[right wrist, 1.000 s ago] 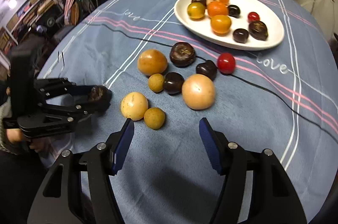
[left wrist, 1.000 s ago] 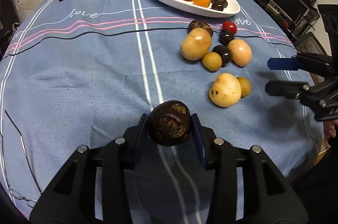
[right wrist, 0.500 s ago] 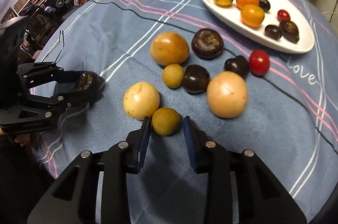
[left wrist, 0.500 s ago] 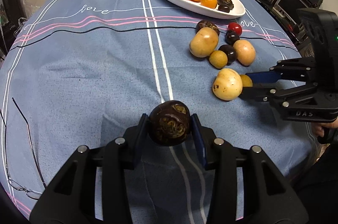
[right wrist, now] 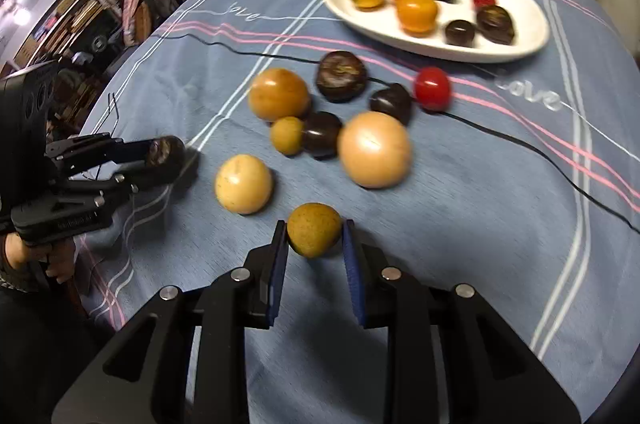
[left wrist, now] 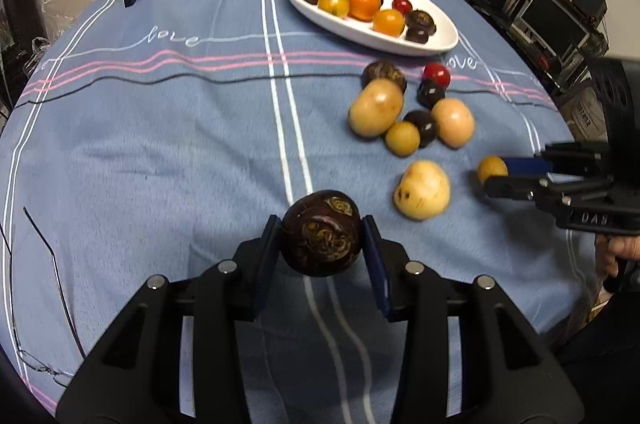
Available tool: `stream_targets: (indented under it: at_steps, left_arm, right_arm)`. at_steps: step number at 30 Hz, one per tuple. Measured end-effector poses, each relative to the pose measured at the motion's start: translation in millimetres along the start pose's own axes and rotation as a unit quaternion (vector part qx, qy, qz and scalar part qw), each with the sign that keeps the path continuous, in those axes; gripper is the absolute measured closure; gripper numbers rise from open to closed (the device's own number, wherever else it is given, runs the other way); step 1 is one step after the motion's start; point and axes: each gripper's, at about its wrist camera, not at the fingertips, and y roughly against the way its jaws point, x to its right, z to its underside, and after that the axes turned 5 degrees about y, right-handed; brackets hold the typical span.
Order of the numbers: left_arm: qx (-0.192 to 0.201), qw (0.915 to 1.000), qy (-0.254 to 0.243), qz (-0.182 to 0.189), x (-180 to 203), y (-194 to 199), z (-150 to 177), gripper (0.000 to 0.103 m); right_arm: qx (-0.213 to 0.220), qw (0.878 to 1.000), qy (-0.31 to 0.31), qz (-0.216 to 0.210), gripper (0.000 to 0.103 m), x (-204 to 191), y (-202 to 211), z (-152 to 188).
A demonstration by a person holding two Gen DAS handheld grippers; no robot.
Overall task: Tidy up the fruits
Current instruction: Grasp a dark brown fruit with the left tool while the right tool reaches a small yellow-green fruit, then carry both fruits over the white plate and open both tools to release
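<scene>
At nine o'clock in the right wrist view, the left gripper (right wrist: 168, 160) pinches a dark brown fruit (left wrist: 321, 233) between its blue pads; the fruit is round, glossy and mottled with tan, scabby patches, and hangs clear above the tablecloth (left wrist: 160, 144). That cloth is a soft, matte blue weave crossed by white, pink and black stripes and stitched with the word "love". A thin wire pair of spectacles (left wrist: 40, 364) lies at seven o'clock in the left wrist view.

Toward the centre of the right wrist view sits a pale yellow fruit (right wrist: 243, 183), smooth and egg-like, with a few dark specks. Above it, at about twelve o'clock of the cloth's middle, loose fruits bunch together: two large smooth tan ones (right wrist: 279, 94), a small ochre ball (right wrist: 287, 135), three dark glossy ones (right wrist: 341, 76) and a shiny red tomato-like sphere (right wrist: 431, 88).

At six o'clock the right gripper (right wrist: 314, 244) has its blue pads pressed against a small yellow-brown fruit (right wrist: 314, 229), round with a dull, finely speckled skin; it sits just apart from the pale yellow fruit.

At one o'clock lies the white oval plate (right wrist: 532, 36), glazed and shallow, holding orange, yellow-green, dark and red fruits.
</scene>
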Motion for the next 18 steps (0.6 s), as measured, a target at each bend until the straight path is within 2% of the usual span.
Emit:
stream_targets:
  at_steps: [5,12,18]
  left_arm:
    - [0.011,0.9999,-0.008,0.008,12.6,2.2,-20.1,0.062]
    - [0.037,0.9983,-0.039,0.022,46.9,0.4,-64.5,0.061]
    - [0.055,0.9959,-0.063,0.035,83.9,-14.6,-108.7,0.061]
  right_arm:
    - [0.009,0.999,-0.027,0.019,0.075,14.9,16.1,12.9]
    - [0.039,0.995,-0.085,0.044,0.075,53.6,49.8,28.5]
    - [0.066,0.990,-0.116,0.048,0.075,88.7,65.9,16.8]
